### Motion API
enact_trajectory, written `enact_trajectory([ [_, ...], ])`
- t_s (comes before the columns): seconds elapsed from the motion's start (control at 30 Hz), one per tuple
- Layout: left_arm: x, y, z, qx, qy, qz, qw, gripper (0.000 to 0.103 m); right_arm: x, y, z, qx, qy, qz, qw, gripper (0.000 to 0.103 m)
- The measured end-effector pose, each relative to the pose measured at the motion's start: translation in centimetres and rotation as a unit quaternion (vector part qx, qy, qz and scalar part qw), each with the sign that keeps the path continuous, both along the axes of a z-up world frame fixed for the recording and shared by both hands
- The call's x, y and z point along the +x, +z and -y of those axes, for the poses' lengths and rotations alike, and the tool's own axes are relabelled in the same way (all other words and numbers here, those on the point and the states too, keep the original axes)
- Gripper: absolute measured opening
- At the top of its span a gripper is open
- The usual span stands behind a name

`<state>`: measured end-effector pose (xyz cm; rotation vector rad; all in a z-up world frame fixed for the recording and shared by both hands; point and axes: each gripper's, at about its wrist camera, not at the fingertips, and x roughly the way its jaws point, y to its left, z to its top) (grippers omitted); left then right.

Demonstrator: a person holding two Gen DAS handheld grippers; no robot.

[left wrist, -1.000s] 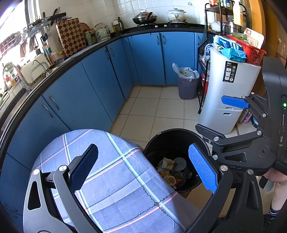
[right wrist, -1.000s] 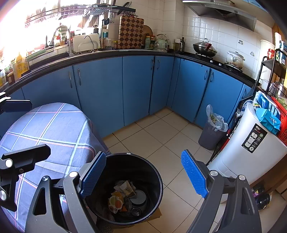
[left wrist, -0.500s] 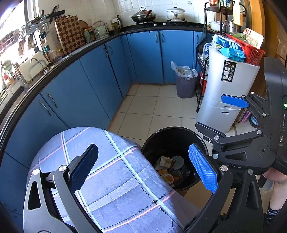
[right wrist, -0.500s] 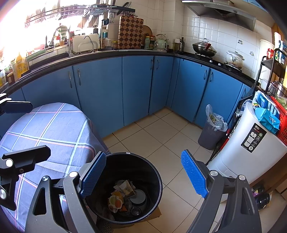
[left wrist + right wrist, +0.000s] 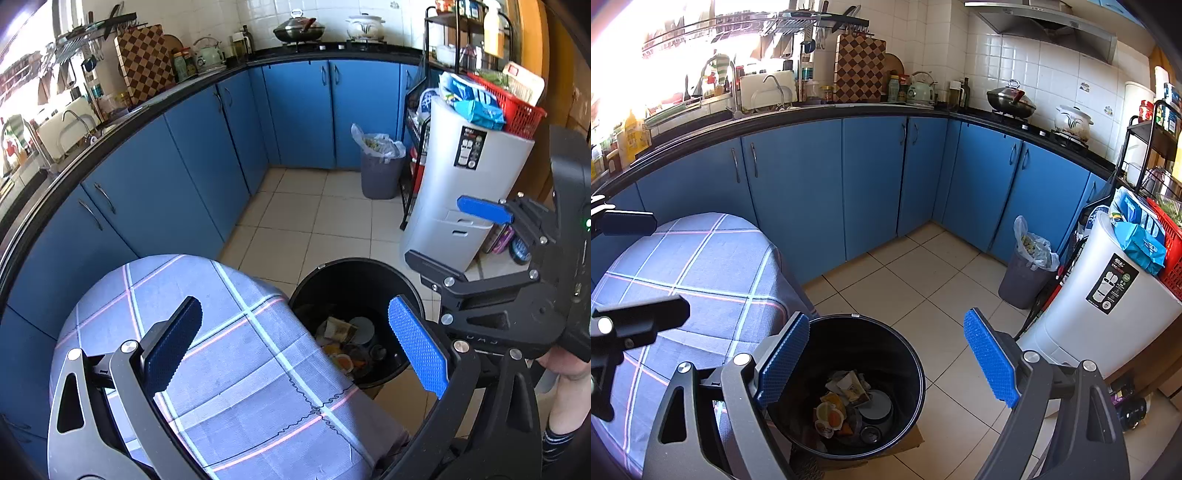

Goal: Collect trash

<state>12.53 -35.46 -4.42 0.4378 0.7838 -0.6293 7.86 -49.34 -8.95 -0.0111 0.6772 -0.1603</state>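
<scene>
A black trash bin (image 5: 871, 341) stands on the tiled floor beside a table under a blue plaid cloth (image 5: 701, 266). Wrappers, lids and food scraps (image 5: 846, 400) lie at its bottom. My right gripper (image 5: 886, 360) hangs open over the bin with nothing between its blue pads. In the left wrist view my left gripper (image 5: 295, 343) is open and empty above the cloth's edge (image 5: 236, 350), and the bin (image 5: 354, 275) lies just past it. The right gripper (image 5: 450, 236) shows at the right of that view, the left gripper (image 5: 639, 269) at the left edge of the right wrist view.
A small grey bin lined with a plastic bag (image 5: 1027, 273) stands by the blue cabinets (image 5: 798, 192). A white unit (image 5: 1100, 314) topped with a red basket (image 5: 517, 107) is to the right, beside a black rack. A person's leg (image 5: 565, 391) is at the lower right.
</scene>
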Motion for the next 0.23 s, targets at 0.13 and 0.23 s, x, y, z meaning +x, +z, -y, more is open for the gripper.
enact_trajectory([
  [0.13, -0.15, 0.09, 0.01, 0.001, -0.002, 0.003, 1.0, 0.1, 0.05, 0.25, -0.23, -0.001, 0.001, 0.001, 1.0, 0.084],
  [0.23, -0.16, 0.13, -0.04, 0.002, -0.001, 0.004, 1.0, 0.1, 0.0, 0.28, -0.28, -0.001, 0.001, 0.001, 1.0, 0.084],
])
